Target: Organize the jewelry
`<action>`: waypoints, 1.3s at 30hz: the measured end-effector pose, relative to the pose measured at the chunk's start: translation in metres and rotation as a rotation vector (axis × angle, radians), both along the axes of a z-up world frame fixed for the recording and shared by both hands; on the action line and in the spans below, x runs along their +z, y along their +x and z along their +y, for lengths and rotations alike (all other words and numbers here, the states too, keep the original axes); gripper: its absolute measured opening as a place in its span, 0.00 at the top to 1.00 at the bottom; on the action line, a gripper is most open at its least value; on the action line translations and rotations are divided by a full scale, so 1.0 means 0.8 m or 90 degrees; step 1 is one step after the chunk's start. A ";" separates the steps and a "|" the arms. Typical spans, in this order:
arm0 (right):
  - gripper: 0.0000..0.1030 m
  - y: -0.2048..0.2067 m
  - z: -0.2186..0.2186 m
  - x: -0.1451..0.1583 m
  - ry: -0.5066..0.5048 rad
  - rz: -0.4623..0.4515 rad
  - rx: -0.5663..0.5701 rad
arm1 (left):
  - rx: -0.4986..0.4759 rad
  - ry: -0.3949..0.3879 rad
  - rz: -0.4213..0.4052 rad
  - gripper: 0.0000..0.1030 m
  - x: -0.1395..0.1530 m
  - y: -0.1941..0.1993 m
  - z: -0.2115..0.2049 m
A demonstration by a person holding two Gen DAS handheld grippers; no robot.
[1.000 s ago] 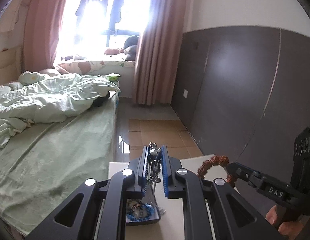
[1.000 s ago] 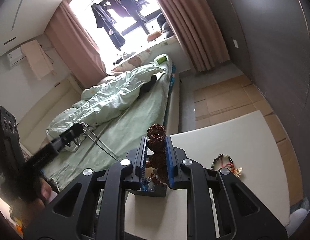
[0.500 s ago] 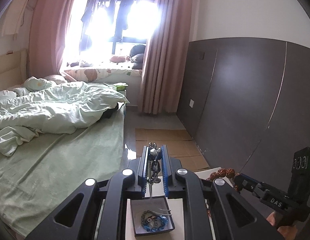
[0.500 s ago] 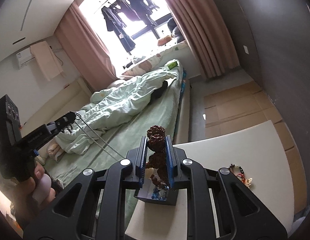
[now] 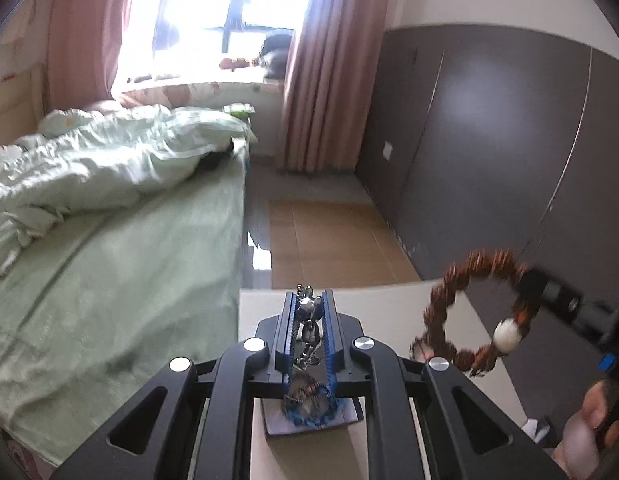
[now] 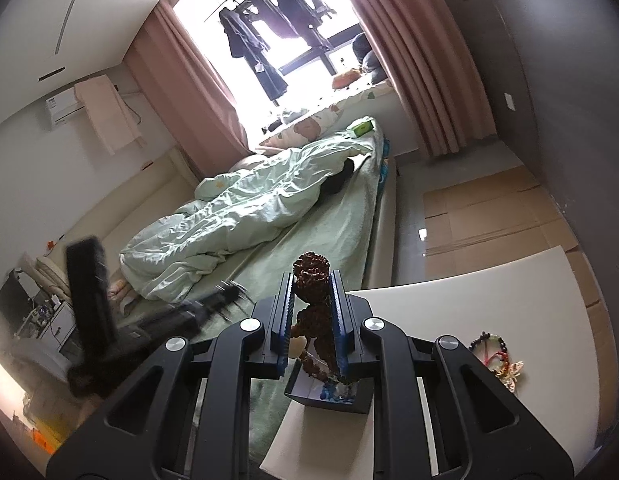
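The left tool point(image 5: 309, 332) pinches a silver chain point(image 5: 308, 326) over the box point(image 5: 311, 414) on the desk point(image 6: 489, 292). The right tool point(image 6: 311, 316) grips brown beads point(image 6: 314, 304). If either swings, it may miss the box.

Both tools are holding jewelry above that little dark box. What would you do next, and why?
Probably lower the left tool and let its silver chain drop into the box, since the chain already hangs right over it, while the brown bead bracelet waits in the right tool.
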State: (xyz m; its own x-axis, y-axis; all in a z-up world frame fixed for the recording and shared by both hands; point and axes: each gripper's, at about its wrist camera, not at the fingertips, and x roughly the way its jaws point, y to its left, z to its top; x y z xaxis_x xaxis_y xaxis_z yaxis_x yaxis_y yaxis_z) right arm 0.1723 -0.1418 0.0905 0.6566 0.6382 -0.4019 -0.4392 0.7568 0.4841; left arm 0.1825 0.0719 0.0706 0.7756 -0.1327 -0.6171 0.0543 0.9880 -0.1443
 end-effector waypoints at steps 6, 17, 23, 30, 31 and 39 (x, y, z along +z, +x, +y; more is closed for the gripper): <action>0.82 0.013 0.023 -0.002 -0.018 0.016 0.021 | 0.003 0.011 0.045 0.71 -0.031 0.006 -0.003; 0.82 0.045 0.081 -0.020 -0.077 0.057 0.069 | 0.053 0.004 0.012 0.50 -0.022 -0.013 0.036; 0.82 0.064 0.118 -0.043 -0.095 0.096 0.098 | 0.073 0.003 0.013 0.49 -0.023 -0.018 0.050; 0.41 0.091 0.137 -0.090 -0.136 0.176 0.112 | 0.085 0.014 0.021 0.38 -0.030 -0.015 0.054; 0.38 0.090 0.130 -0.090 -0.135 0.172 0.101 | 0.086 0.015 0.022 0.37 -0.030 -0.014 0.055; 0.20 0.078 0.064 -0.068 -0.179 0.139 0.022 | 0.069 0.033 0.002 0.15 -0.031 -0.013 0.037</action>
State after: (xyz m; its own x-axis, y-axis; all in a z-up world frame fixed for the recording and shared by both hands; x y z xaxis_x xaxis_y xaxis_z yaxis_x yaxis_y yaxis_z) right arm 0.2351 -0.0904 0.0359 0.5161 0.5025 -0.6937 -0.3757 0.8606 0.3439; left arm 0.1720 0.1012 0.0460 0.7822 -0.0162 -0.6228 -0.0538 0.9942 -0.0934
